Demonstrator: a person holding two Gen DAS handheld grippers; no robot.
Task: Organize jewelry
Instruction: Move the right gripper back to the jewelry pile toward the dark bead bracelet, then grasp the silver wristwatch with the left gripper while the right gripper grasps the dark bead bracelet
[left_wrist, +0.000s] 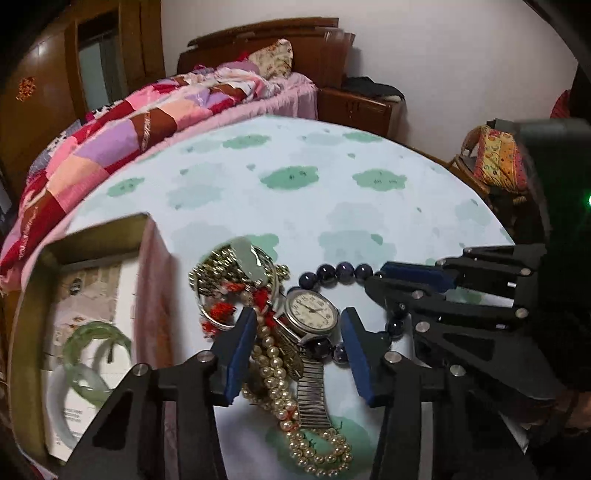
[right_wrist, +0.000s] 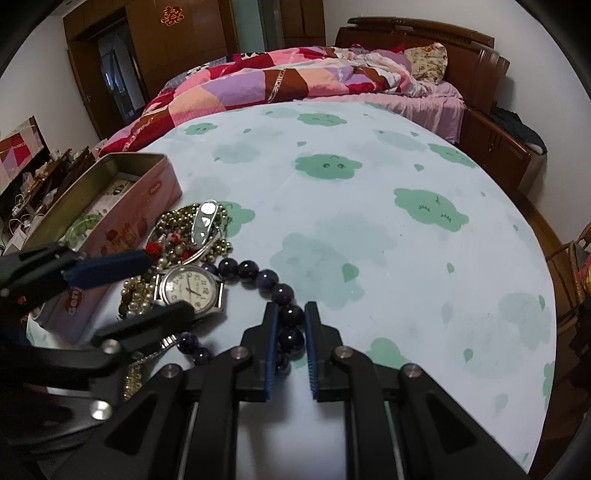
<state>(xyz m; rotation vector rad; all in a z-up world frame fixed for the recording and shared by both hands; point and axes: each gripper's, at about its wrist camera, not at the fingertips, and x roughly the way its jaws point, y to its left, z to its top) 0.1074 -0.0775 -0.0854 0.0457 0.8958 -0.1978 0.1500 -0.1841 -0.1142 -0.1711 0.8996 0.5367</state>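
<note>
The round table (right_wrist: 406, 258) carries the open pink tin (right_wrist: 162, 184), likely the destination, already holding jade bangles (left_wrist: 98, 354). Beside it lies the jewelry heap. The left gripper (left_wrist: 299, 354) straddles the wristwatch (left_wrist: 312, 312), jaws spread. The right gripper (right_wrist: 290, 350) pinches the dark bead bracelet (right_wrist: 291, 315), apparently to separate it from the tangle.
</note>
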